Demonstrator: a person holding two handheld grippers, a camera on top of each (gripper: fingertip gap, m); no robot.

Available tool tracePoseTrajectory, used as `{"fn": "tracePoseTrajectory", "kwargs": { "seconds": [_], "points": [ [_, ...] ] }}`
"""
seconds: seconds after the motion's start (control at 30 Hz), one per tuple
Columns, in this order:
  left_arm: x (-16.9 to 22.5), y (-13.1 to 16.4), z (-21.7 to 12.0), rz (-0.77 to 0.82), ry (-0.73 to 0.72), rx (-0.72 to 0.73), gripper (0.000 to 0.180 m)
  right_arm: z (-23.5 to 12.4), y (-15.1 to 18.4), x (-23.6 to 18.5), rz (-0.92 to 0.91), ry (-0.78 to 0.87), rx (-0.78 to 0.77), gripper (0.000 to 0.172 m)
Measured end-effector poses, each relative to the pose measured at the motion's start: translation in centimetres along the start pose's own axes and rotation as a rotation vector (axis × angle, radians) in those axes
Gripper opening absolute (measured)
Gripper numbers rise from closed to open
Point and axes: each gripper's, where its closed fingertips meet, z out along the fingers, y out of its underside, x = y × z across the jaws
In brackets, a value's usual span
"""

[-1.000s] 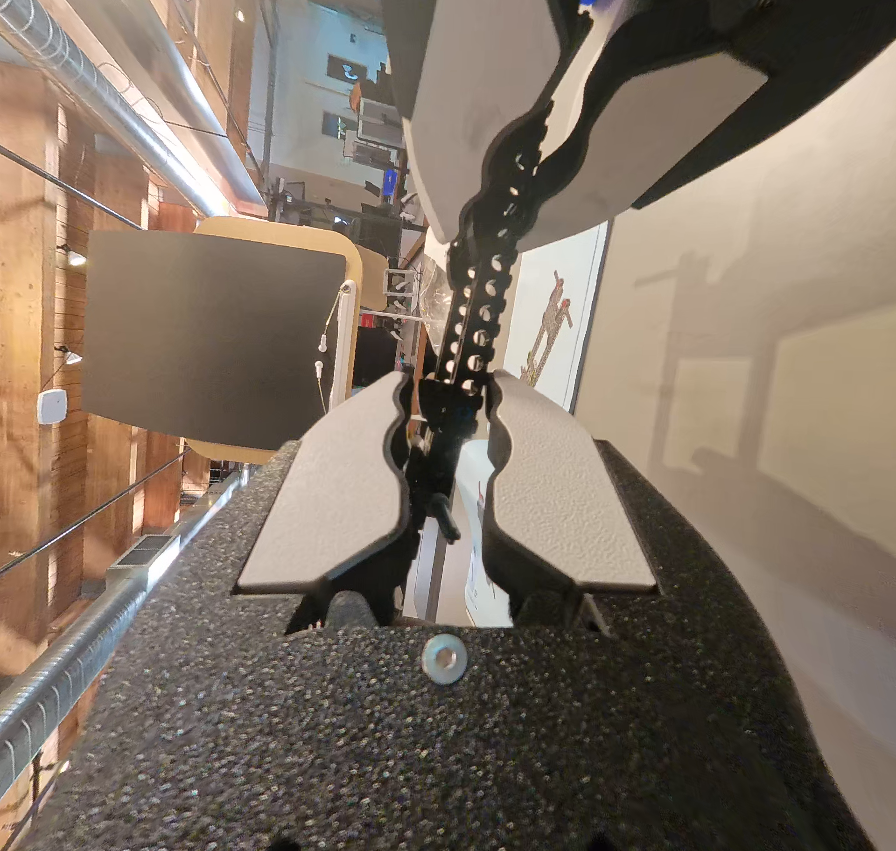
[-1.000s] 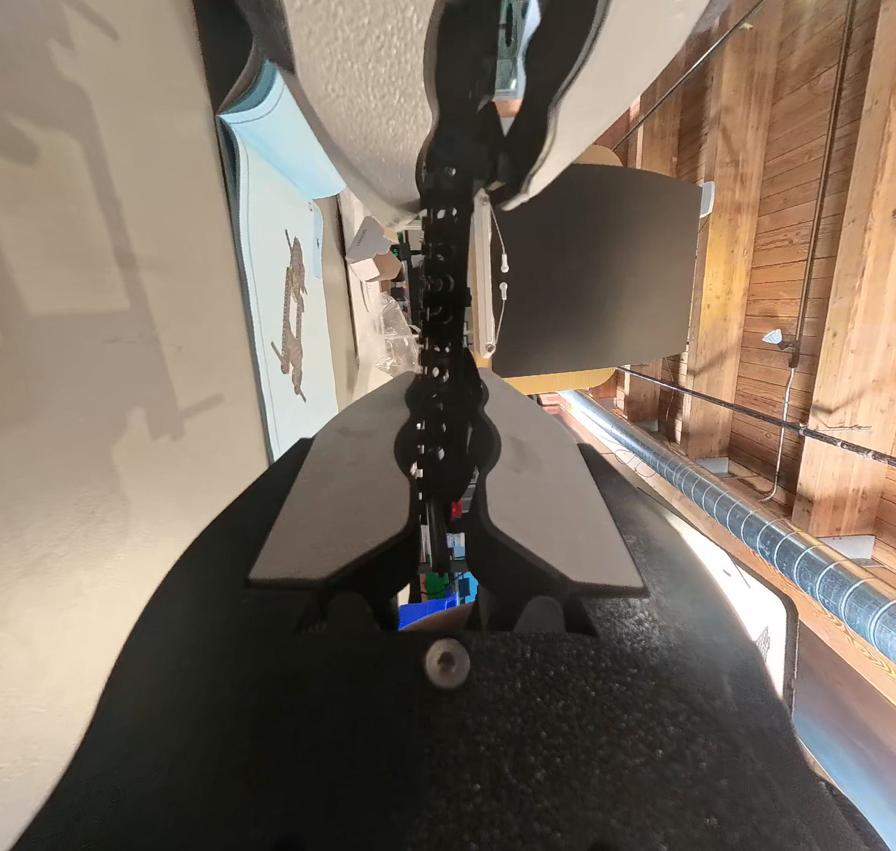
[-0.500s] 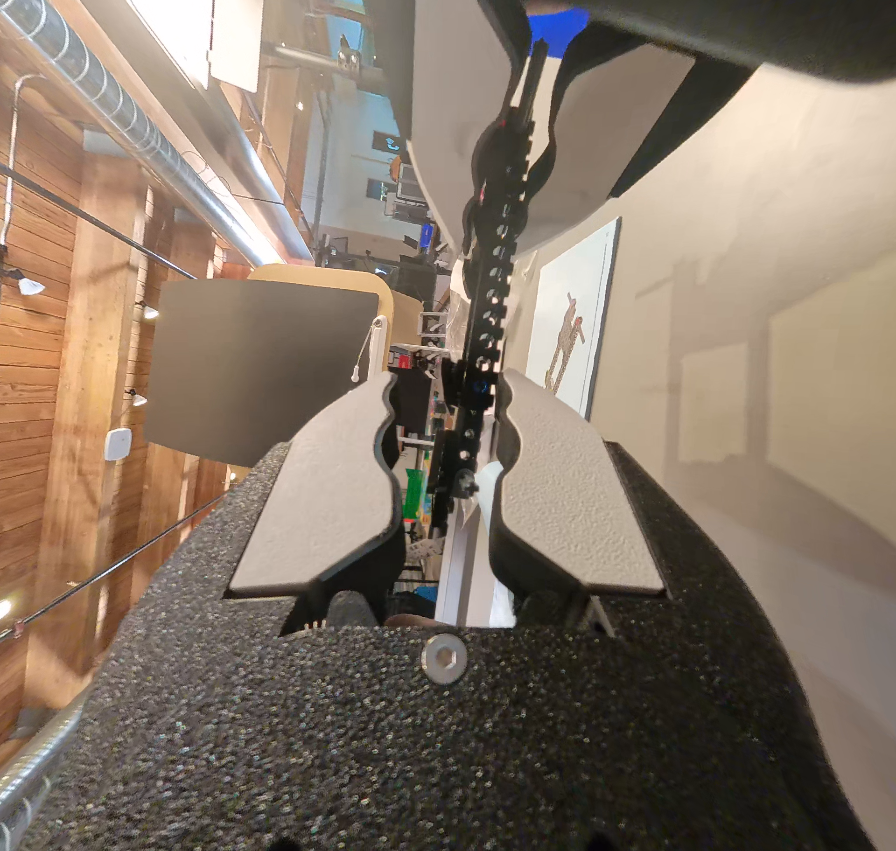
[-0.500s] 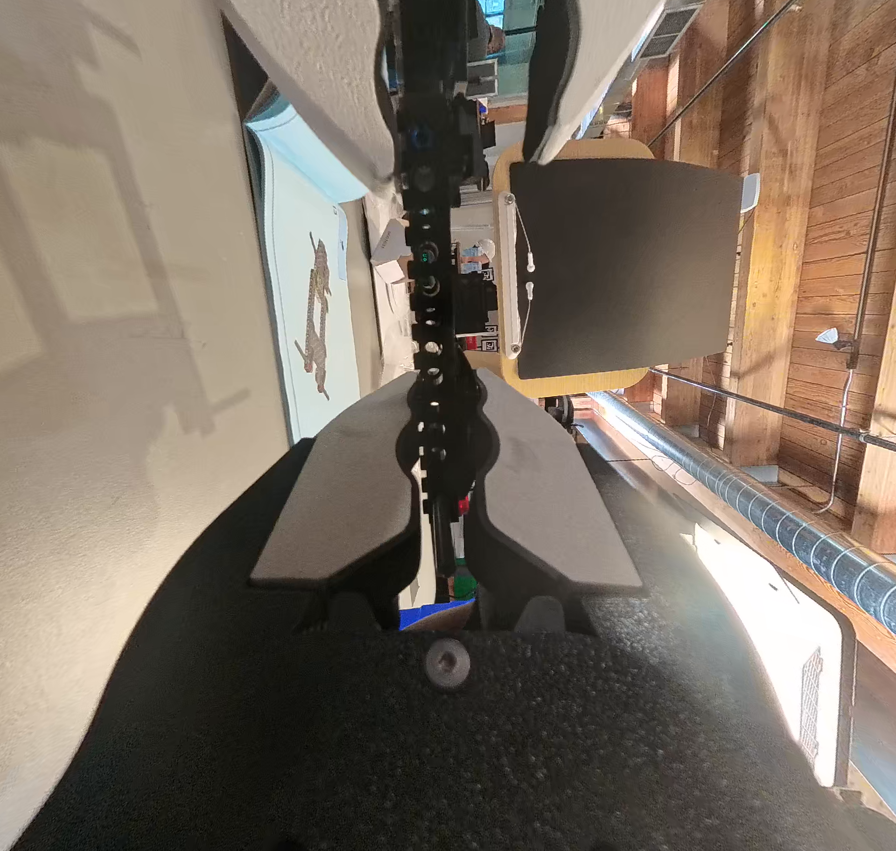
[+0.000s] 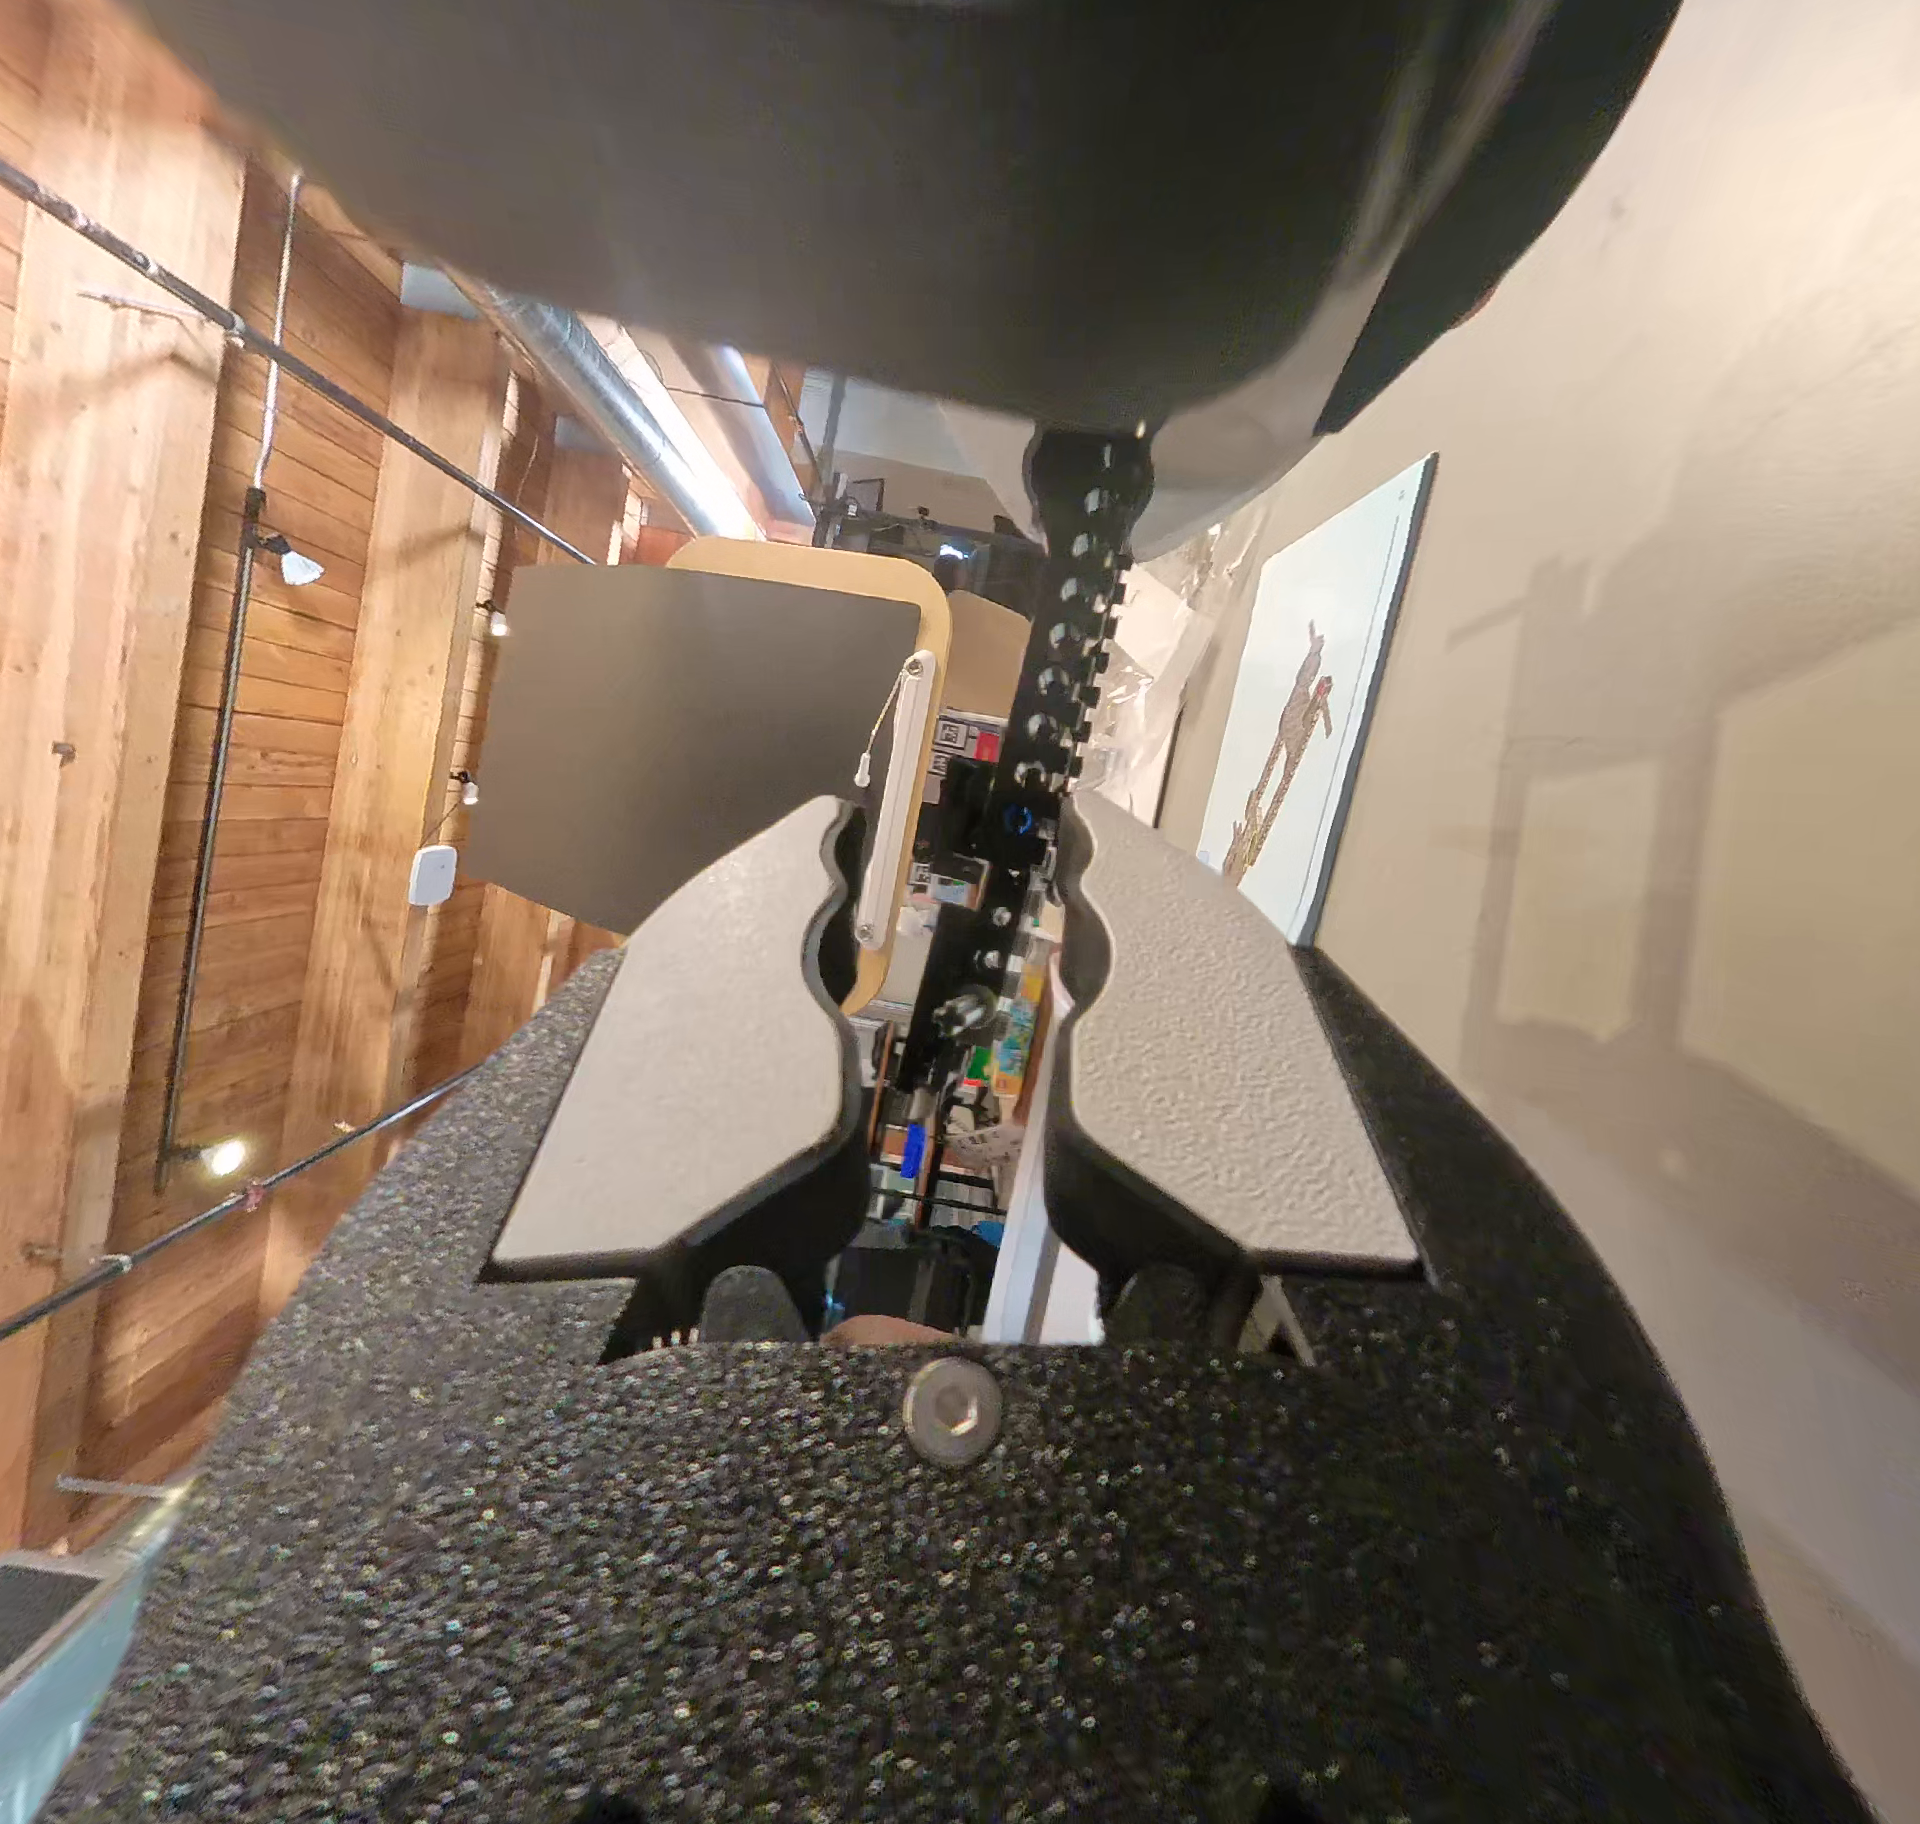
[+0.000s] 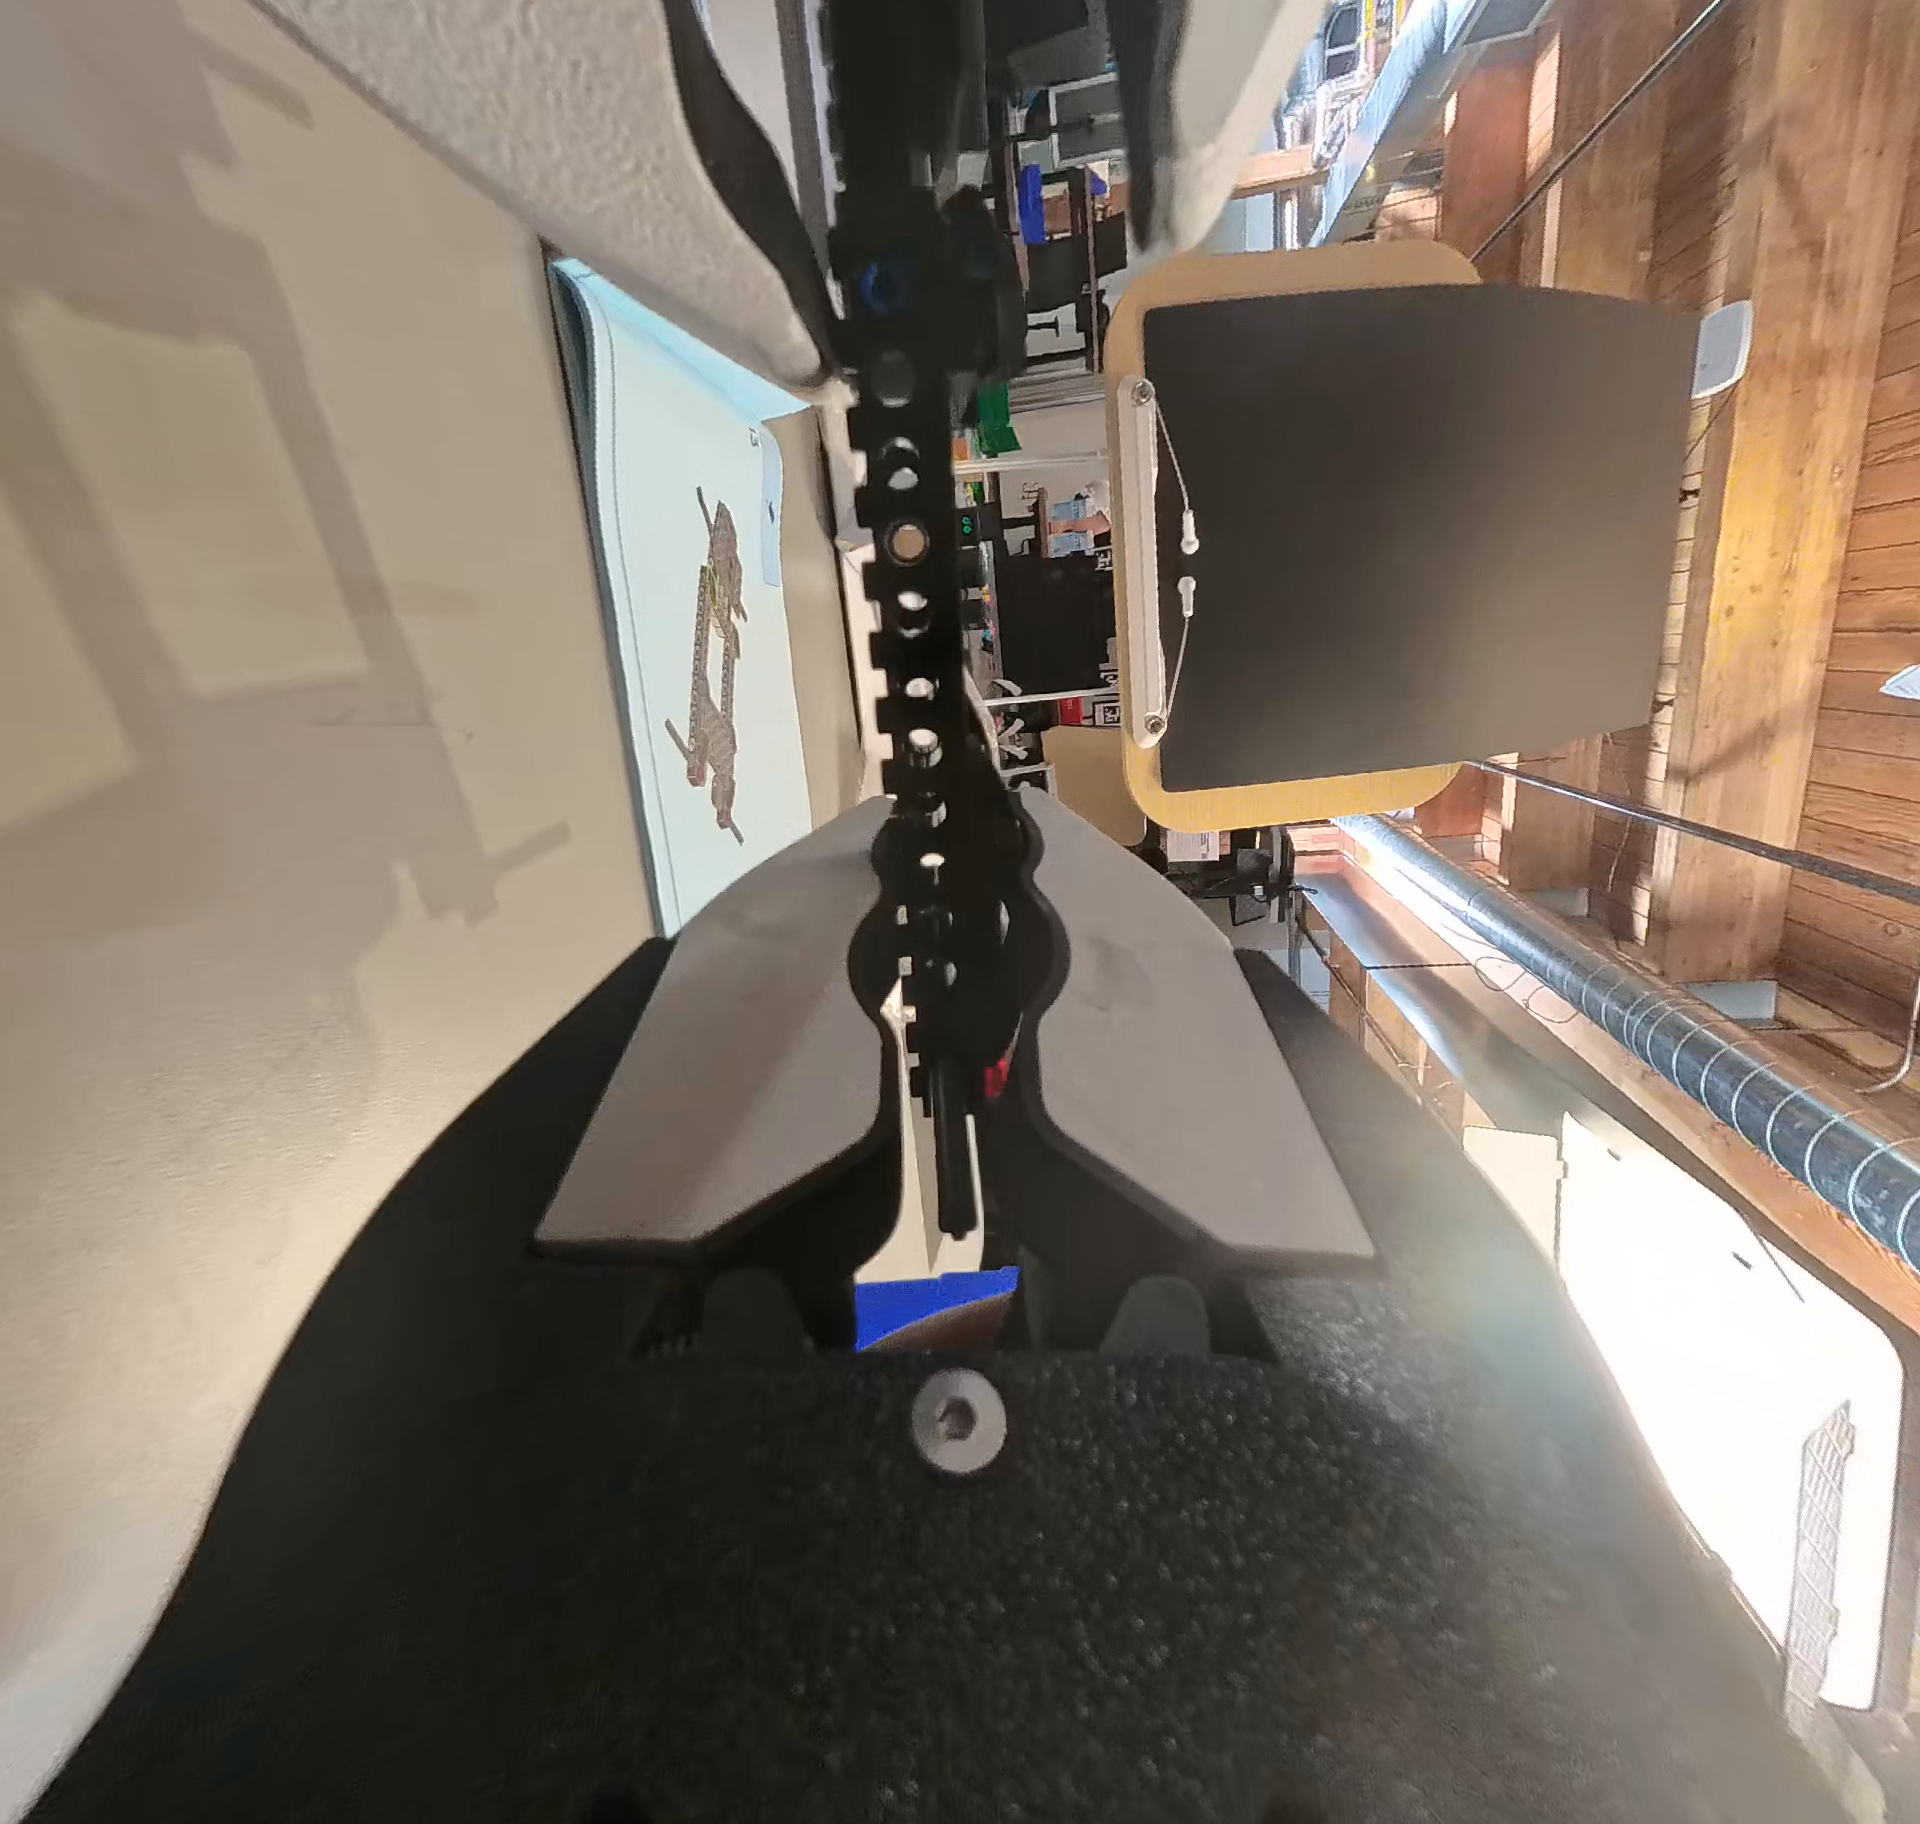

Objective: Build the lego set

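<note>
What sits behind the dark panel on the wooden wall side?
Behind the dark panel a light wooden board with rounded corners shows along its edges. The panel covers most of that board, so its face and mounting are hidden.

light: warm, bright indoor | glare: washed-out white patch at right wrist view's lower right | shadows: soft on beige wall (image 5: 1662, 631) | blur: near gripper body, possibly motion | edges: fisheye bending

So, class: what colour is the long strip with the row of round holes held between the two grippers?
Black. The perforated strip shows best in the right wrist view.
</note>
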Motion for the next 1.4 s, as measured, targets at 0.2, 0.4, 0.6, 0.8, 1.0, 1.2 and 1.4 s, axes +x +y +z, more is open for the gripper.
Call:
{"fn": "tracePoseTrajectory", "kwargs": {
  "seconds": [0.2, 0.4, 0.6, 0.8, 1.0, 1.2, 1.4],
  "points": [
    [-0.1, -0.2, -0.1, 0.043, -0.01, -0.013, 0.028, -0.3, -0.1, 0.2, -0.012, 0.002, -0.014, 0.015],
    [0.3, -0.2, -0.1, 0.087, 0.013, -0.006, 0.036, -0.6, -0.5, -0.1, -0.035, -0.022, -0.005, 0.015],
    [1.0, -0.6, -0.3, 0.019, 0.1, 0.074, 0.037, -0.6, -0.6, -0.3, -0.036, -0.034, 0.01, 0.015],
    [1.4, -0.1, -0.3, -0.033, 0.153, 0.051, 0.042, -0.5, -0.5, -0.6, -0.041, -0.05, 0.001, 0.015],
    [2.4, 0.9, 0.1, -0.024, 0.209, 0.002, 0.042, -0.5, -0.8, -0.7, -0.048, -0.047, 0.014, 0.015],
    [2.4, 1.0, 0.2, -0.004, 0.207, 0.0, 0.035, -0.6, -1.1, -0.6, -0.061, -0.038, 0.029, 0.015],
    [2.3, 1.0, 0.3, 0.008, 0.192, 0.009, 0.025, -0.8, -1.5, -0.5, -0.053, -0.04, 0.047, 0.015]
  ]
}}
